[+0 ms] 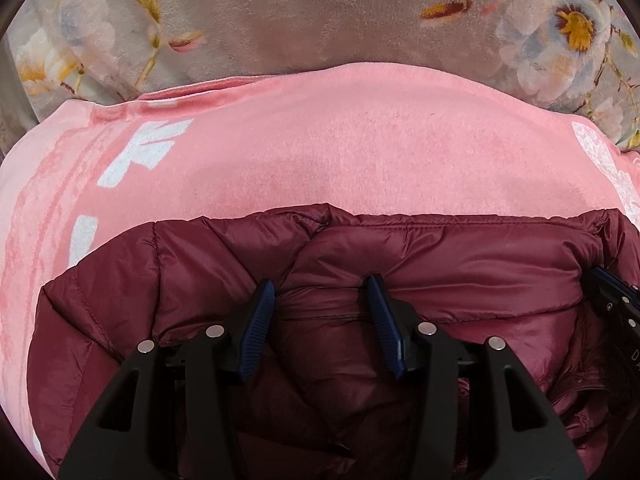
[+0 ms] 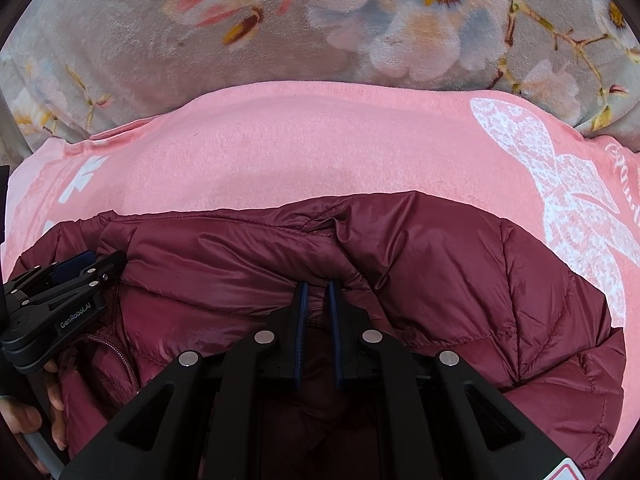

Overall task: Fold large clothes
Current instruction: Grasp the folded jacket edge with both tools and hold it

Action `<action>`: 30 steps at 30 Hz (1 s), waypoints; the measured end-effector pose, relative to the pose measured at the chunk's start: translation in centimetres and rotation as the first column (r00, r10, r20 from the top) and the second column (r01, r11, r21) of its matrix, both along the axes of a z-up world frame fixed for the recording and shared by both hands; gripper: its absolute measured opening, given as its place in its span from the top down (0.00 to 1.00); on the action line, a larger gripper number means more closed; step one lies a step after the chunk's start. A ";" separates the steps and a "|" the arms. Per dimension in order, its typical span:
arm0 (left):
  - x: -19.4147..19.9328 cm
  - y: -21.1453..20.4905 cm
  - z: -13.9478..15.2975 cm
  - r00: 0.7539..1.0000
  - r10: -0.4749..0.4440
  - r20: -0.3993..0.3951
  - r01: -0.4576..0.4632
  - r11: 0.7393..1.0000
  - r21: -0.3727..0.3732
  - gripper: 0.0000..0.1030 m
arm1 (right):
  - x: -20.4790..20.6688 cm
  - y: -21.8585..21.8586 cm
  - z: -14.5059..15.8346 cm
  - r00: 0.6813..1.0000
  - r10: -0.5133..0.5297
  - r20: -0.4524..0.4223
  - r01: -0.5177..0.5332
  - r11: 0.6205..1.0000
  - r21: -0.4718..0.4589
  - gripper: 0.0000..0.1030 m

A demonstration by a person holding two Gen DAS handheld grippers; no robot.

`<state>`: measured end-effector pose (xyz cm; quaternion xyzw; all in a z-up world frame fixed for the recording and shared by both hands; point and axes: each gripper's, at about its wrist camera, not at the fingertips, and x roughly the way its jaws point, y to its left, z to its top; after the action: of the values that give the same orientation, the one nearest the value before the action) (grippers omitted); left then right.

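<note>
A maroon puffer jacket (image 1: pixel 440 264) lies bunched on a pink blanket (image 1: pixel 320 148); it also shows in the right wrist view (image 2: pixel 440 264). My left gripper (image 1: pixel 322 286) is open, its blue-padded fingers resting on the jacket's folded collar area with fabric between them. My right gripper (image 2: pixel 316 284) is nearly closed, pinching a fold of the jacket at its upper edge. The left gripper also shows at the left of the right wrist view (image 2: pixel 80 268), and part of the right gripper at the right edge of the left wrist view (image 1: pixel 612 292).
The pink blanket (image 2: pixel 320 140) has white printed patterns (image 2: pixel 560 184) and lies on a grey floral bedspread (image 2: pixel 280 32). A hand (image 2: pixel 44 400) holds the left gripper's handle at the lower left.
</note>
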<state>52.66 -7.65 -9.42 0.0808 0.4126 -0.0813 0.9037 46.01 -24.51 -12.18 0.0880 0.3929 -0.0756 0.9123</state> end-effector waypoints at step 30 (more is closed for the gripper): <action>0.0 0.1 0.0 1.000 -0.002 0.010 0.002 1.000 0.008 0.52 | -0.1 0.1 0.1 1.000 -0.002 -0.009 0.002 1.000 -0.001 0.92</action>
<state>52.67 -7.52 -9.46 0.0854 0.4082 -0.0801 0.9054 45.91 -24.41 -12.09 0.0876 0.3967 -0.0770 0.9105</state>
